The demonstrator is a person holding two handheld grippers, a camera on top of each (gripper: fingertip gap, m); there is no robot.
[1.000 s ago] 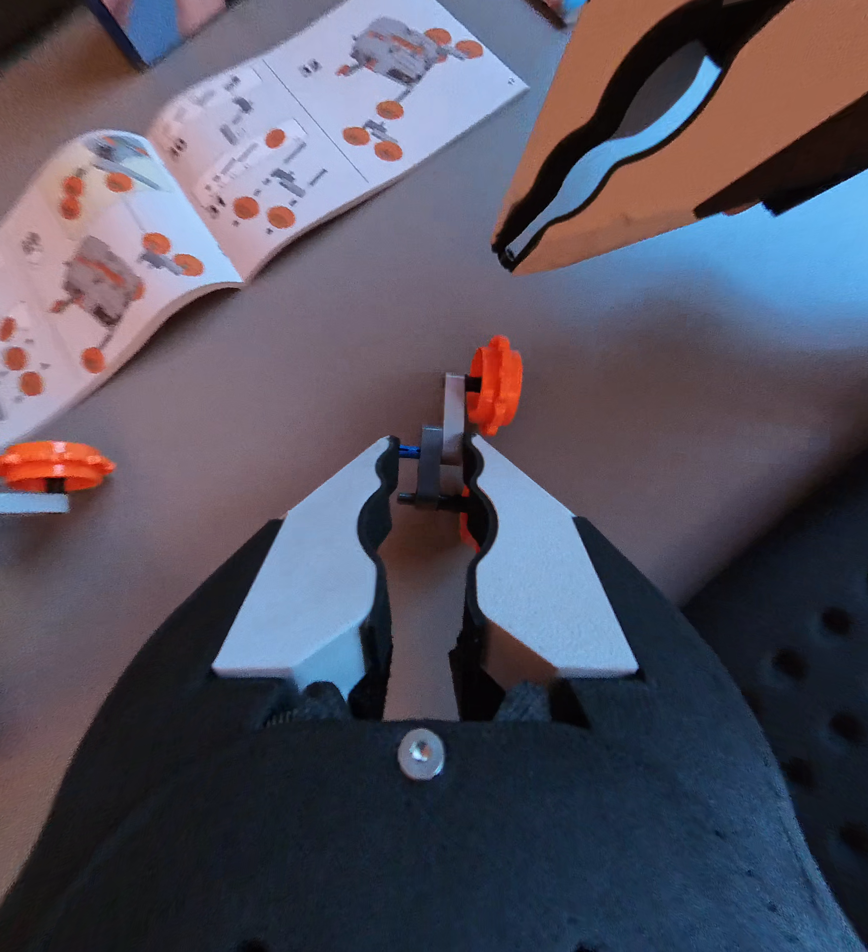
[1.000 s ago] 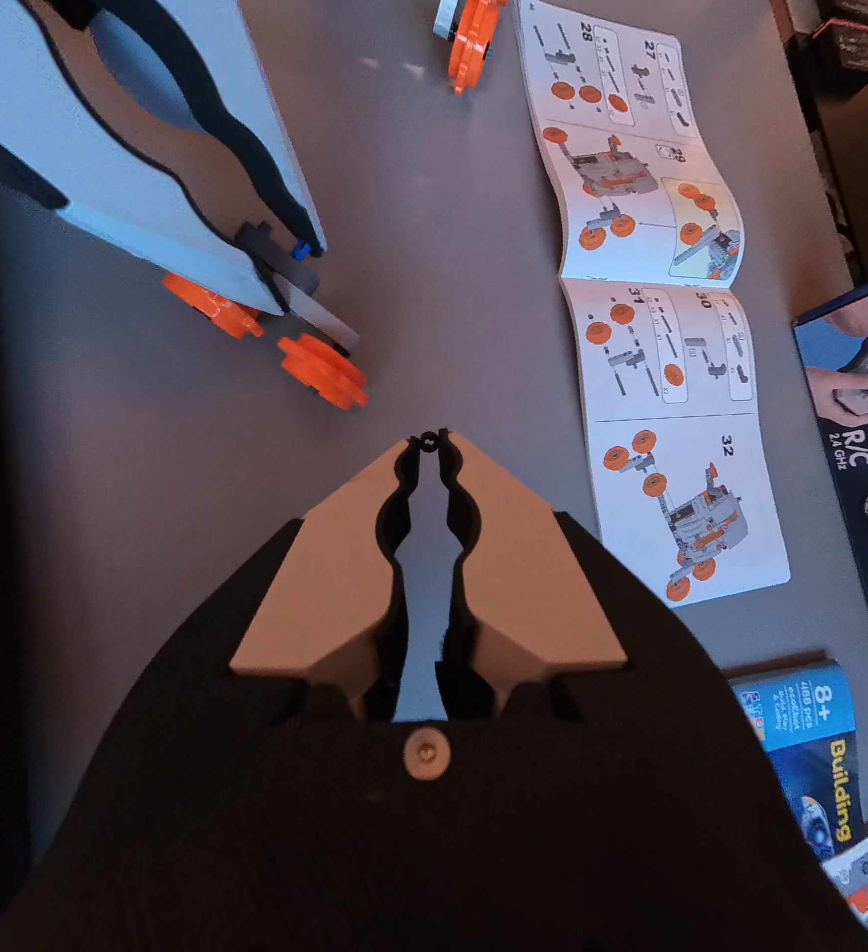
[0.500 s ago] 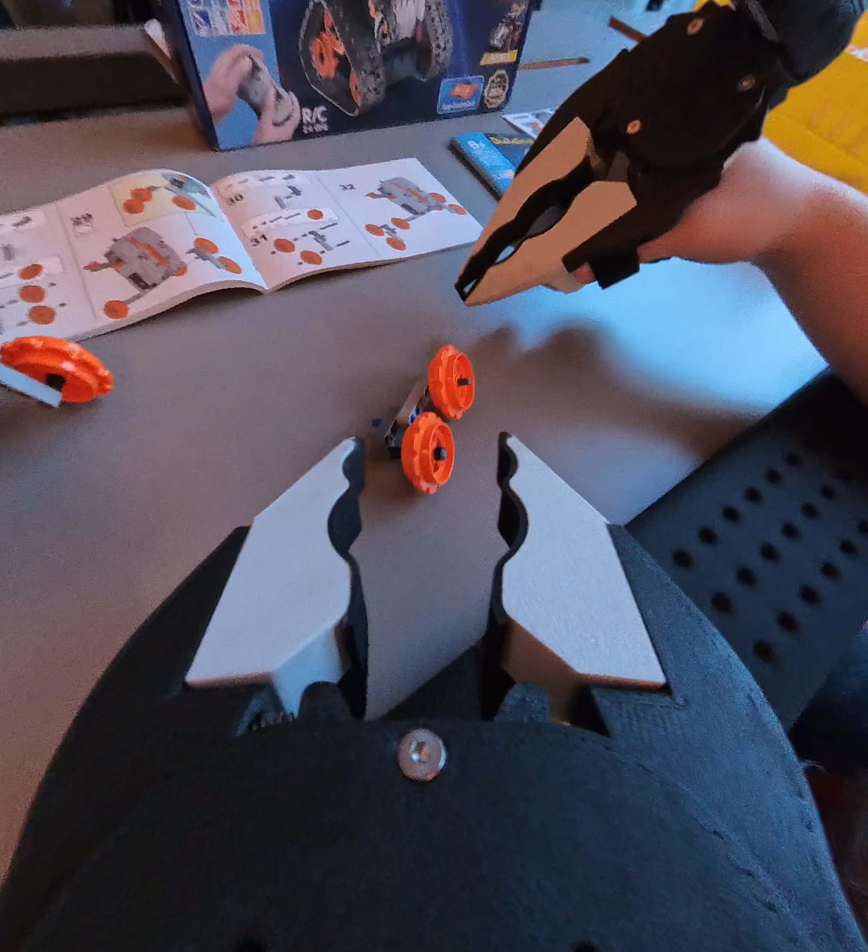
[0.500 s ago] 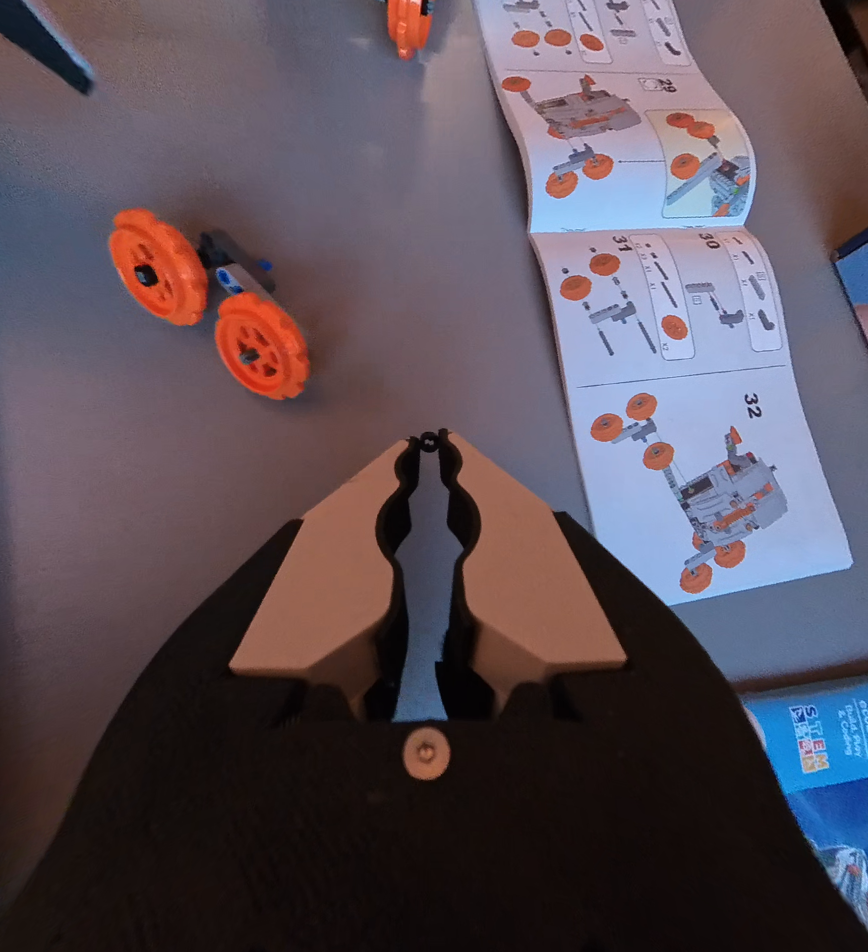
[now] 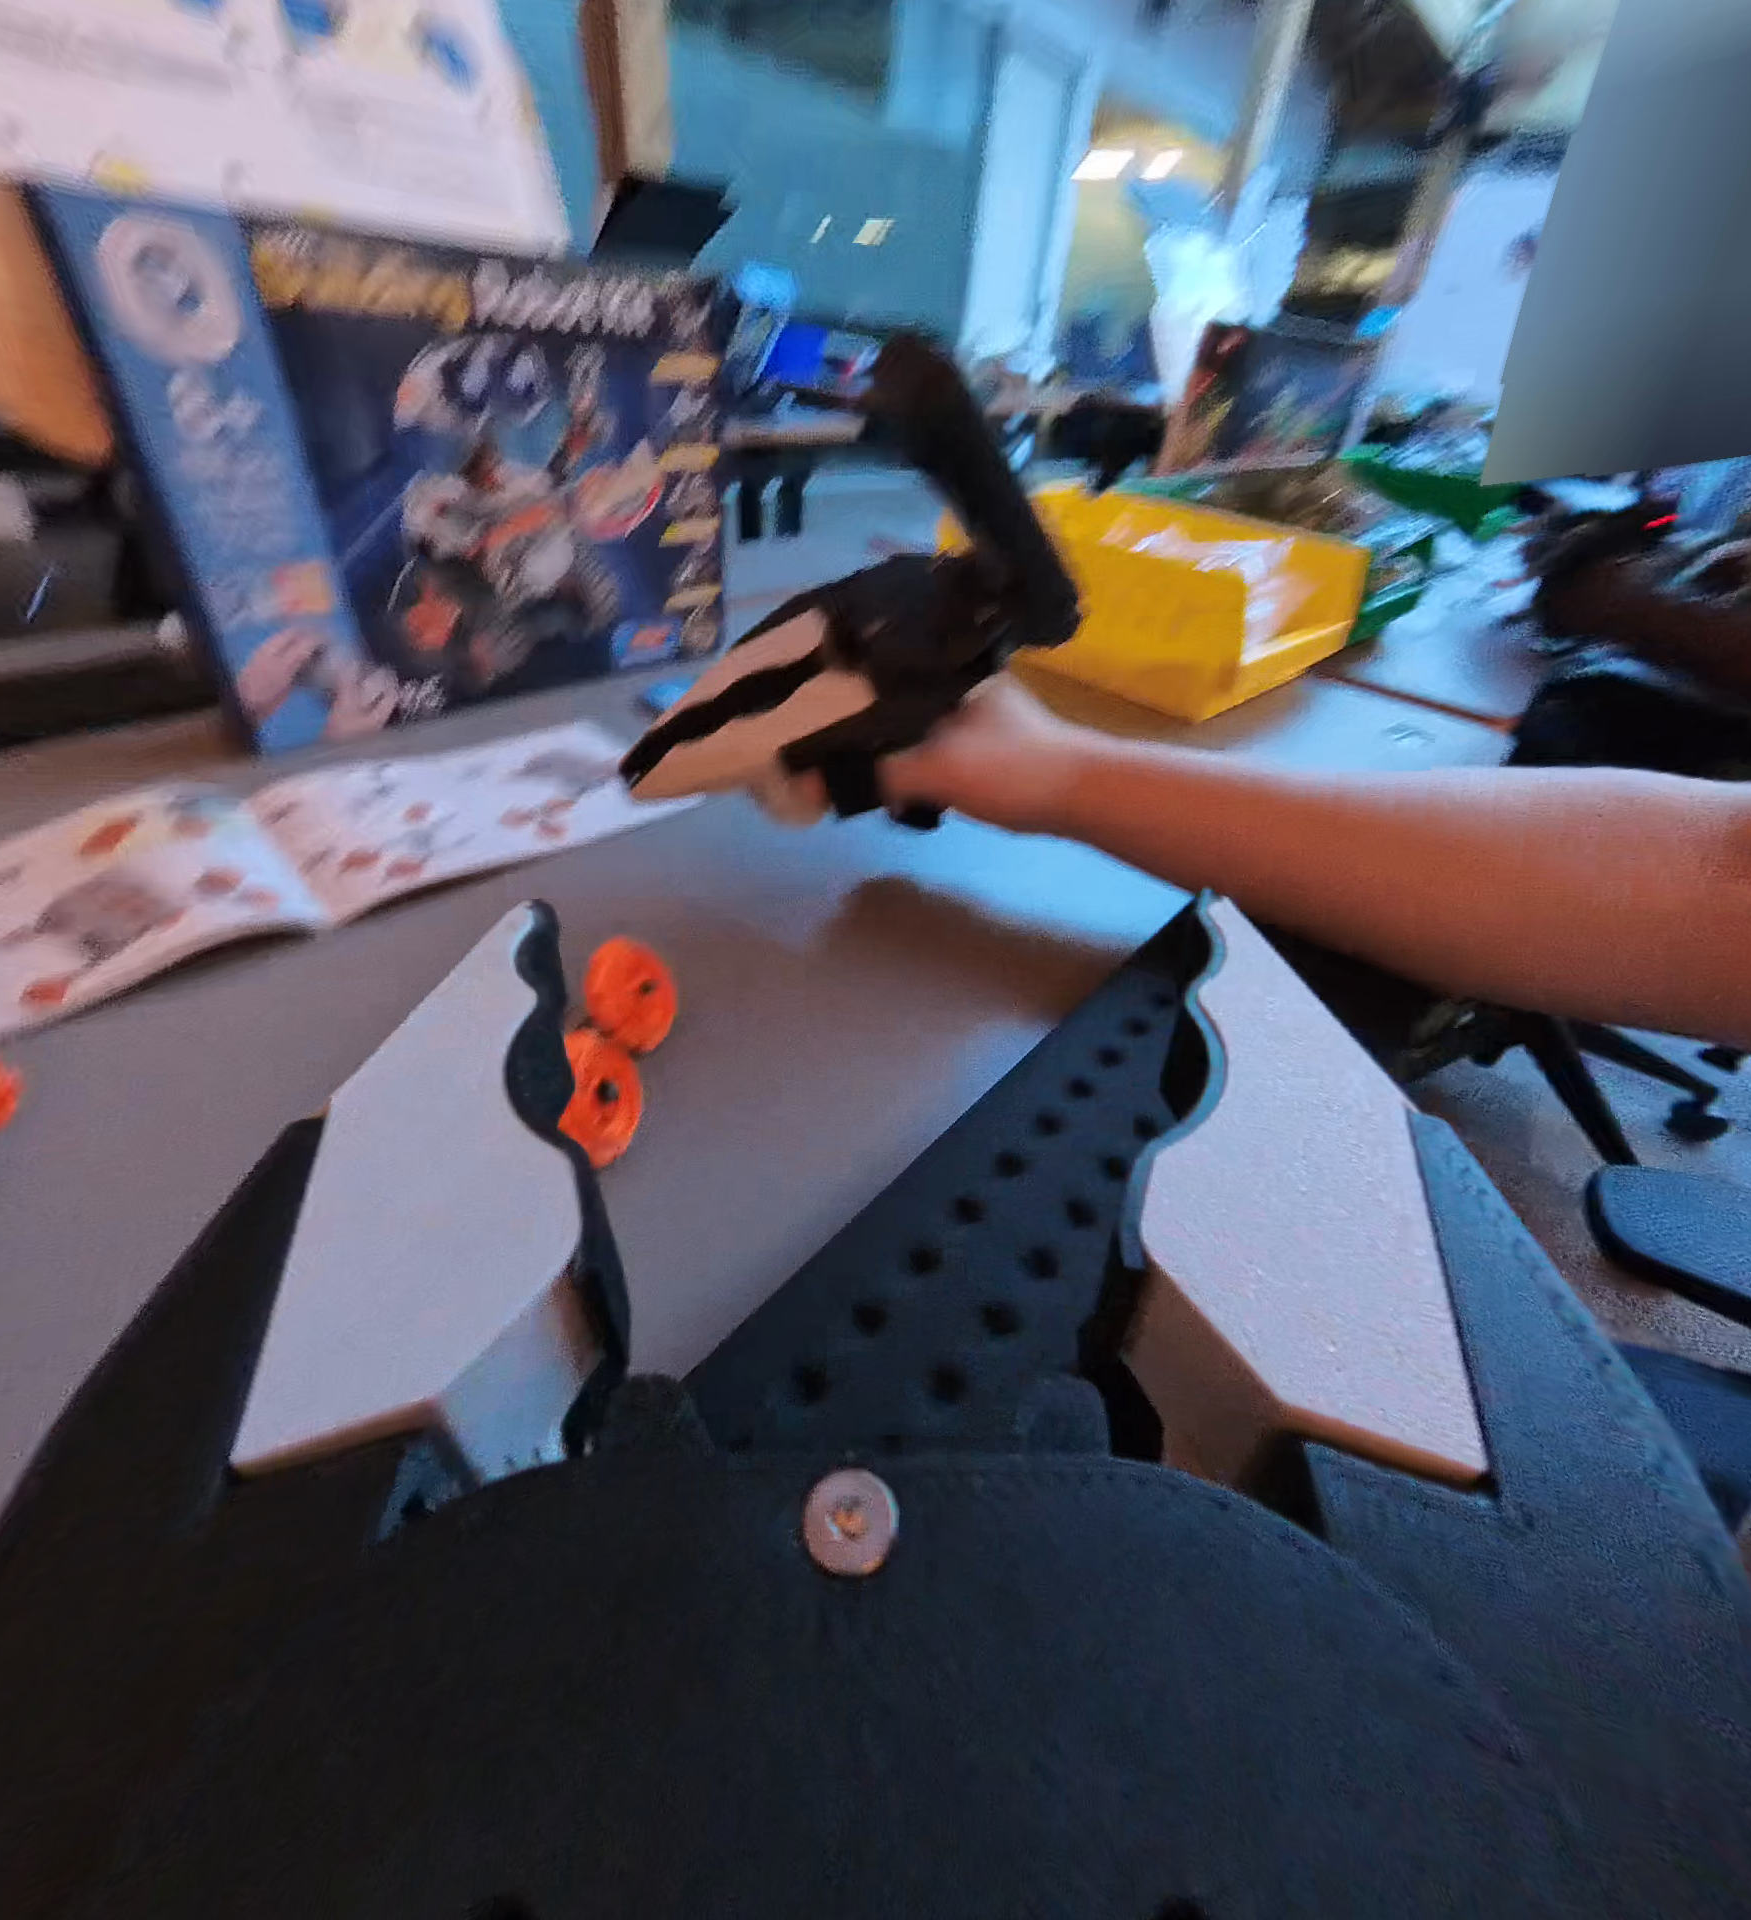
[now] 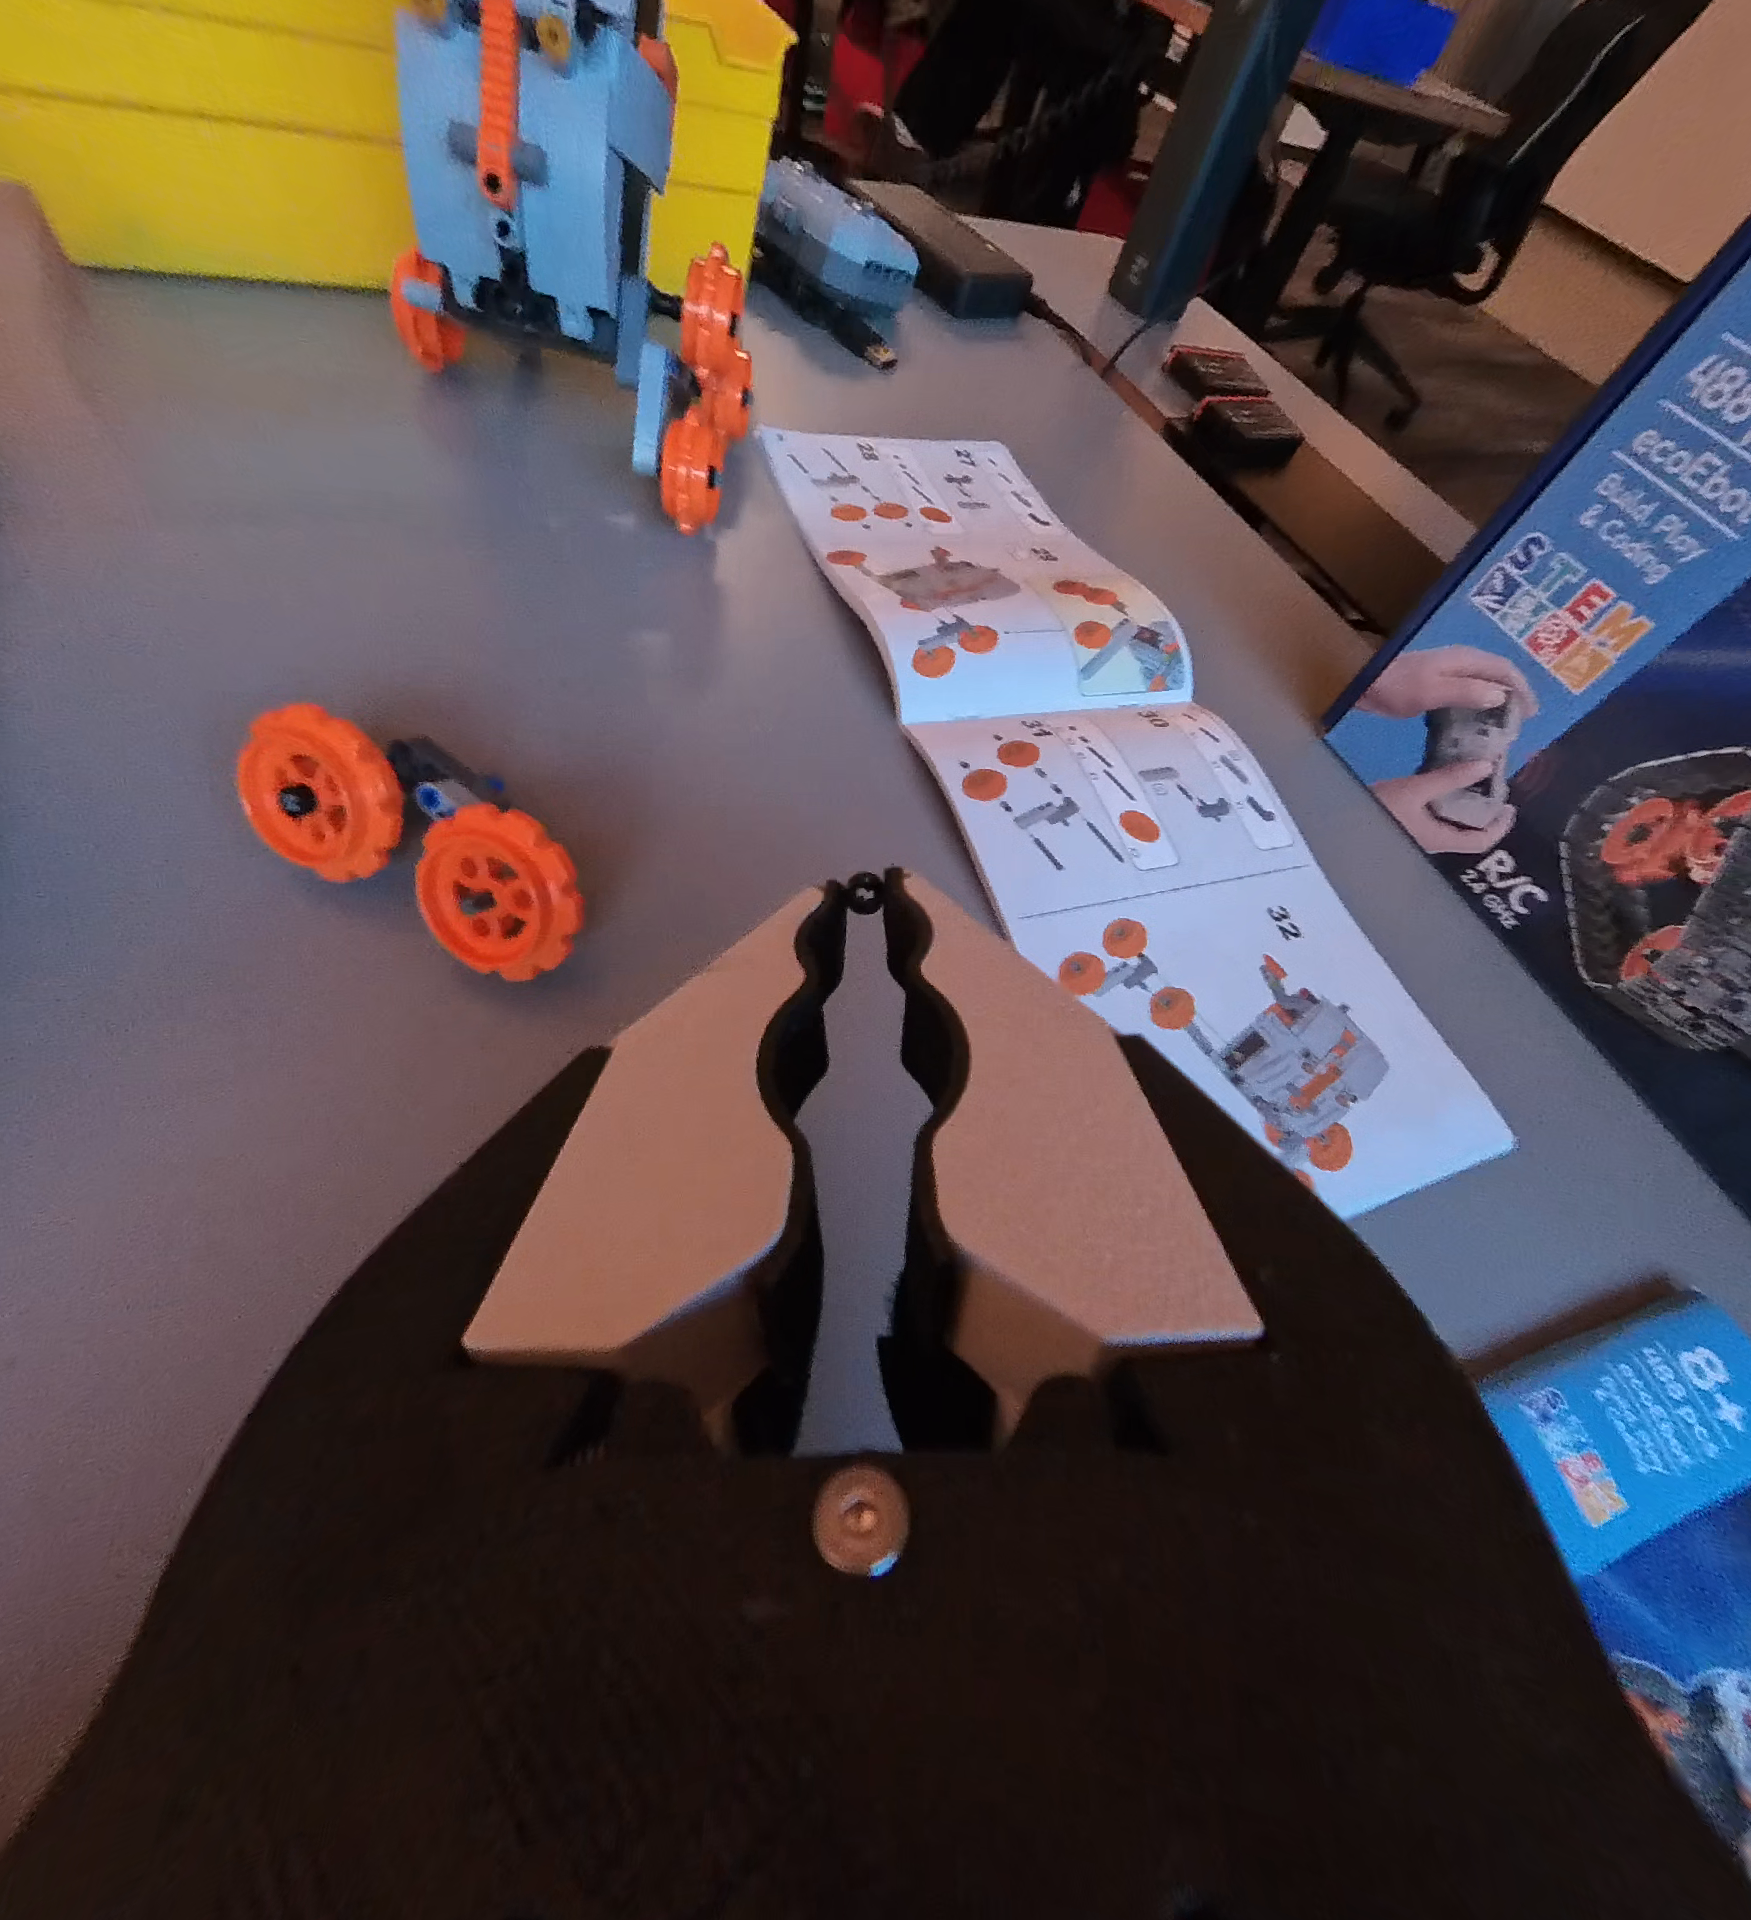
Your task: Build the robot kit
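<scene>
Our left gripper [image 5: 866, 914] gapes wide, holding nothing, its matte tan fingers edged with wavy black pads. At ten o'clock, partly hidden behind its left finger, lies the two-wheel piece [image 5: 613, 1049], blurred here. Our right gripper [image 6: 863, 889] pinches a tiny black bead-like part [image 6: 862, 891], perhaps a pin. The toothed orange wheels on a grey axle [image 6: 403, 842] lie at ten o'clock on the smooth grey table [image 6: 175, 1091]. At one o'clock sprawls the glossy open booklet [image 6: 1110, 790]; at eleven stands a grey-and-orange model [image 6: 549, 208] before a yellow bin [image 6: 175, 135], contents unseen.
</scene>
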